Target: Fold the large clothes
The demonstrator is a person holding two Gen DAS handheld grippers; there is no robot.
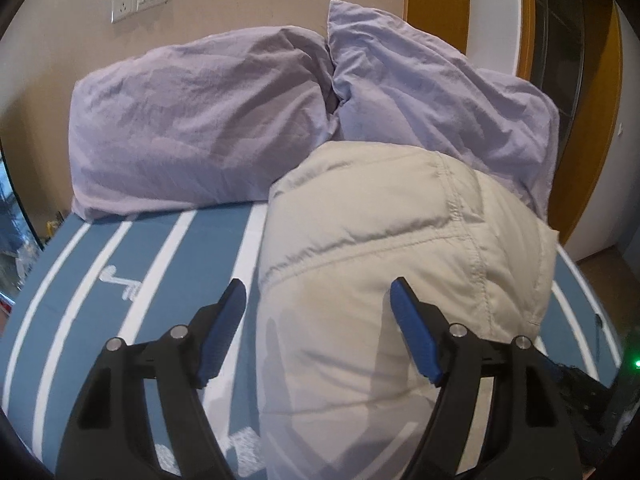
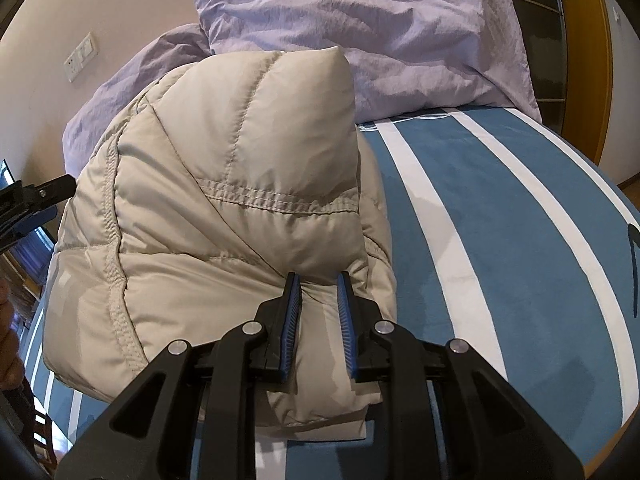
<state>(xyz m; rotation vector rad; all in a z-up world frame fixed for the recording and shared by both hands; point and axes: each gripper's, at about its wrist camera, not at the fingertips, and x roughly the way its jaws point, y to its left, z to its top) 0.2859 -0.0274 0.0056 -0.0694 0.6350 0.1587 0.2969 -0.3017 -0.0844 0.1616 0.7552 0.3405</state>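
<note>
Jacket (image 2: 224, 200), beige and quilted, sits folded into a puffy bundle on the bed, dead ahead of both grippers. Right gripper (image 2: 319, 280) pinches a soft fold at the bundle's near edge, jaws narrowed on the fabric. Left gripper (image 1: 318, 286) has its jaws spread wide, one finger over the jacket, the other over the bedsheet (image 1: 80, 280). Slippery shell and springy down likely call for a deep, firm grip and slow pressing flat. Beyond the jaws, two crumpled lilac pillows (image 1: 192, 120) lean against a tan wall (image 1: 60, 40); blue sheet carries white stripes.
</note>
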